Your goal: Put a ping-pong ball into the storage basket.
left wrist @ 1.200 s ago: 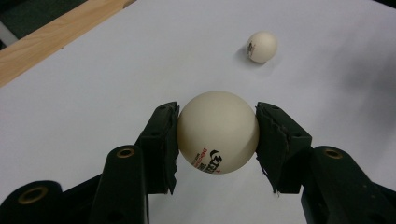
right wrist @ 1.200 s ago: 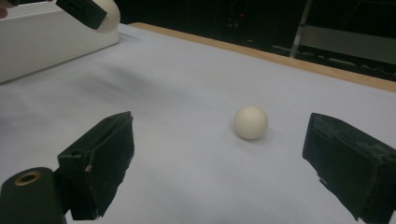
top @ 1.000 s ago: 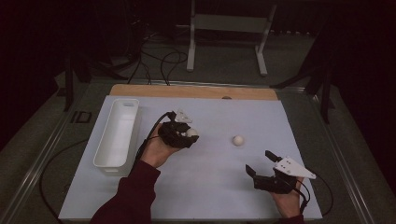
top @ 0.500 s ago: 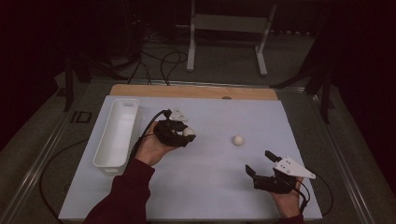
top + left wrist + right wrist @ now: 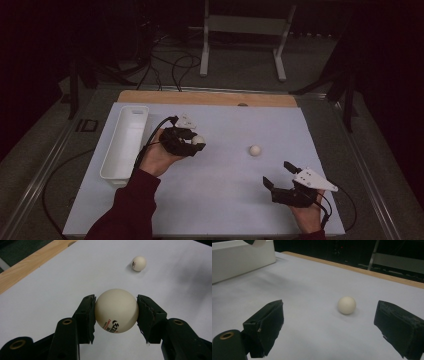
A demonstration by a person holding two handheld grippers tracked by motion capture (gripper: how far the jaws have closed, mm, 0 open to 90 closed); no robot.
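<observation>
Left gripper (image 5: 196, 143) shifted with ball (image 5: 198, 140), white bin (image 5: 125, 142) empty

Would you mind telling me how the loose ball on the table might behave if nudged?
The loose ball looks round and smooth, so it would probably roll away freely. It resembles the printed table-tennis ball clamped in the left claw, so likely very light.

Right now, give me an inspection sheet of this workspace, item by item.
Surface: white sheet over a table with a wooden far edge.
Job's things: one white ball held, second ball loose on the sheet; white bin at left.
Clutter: nothing seen.
Grippers: left gripper shut on a ball; right gripper open, empty.
Cables: one trails from each gripper; more on the floor.
Surroundings: dark; metal stand behind.
</observation>
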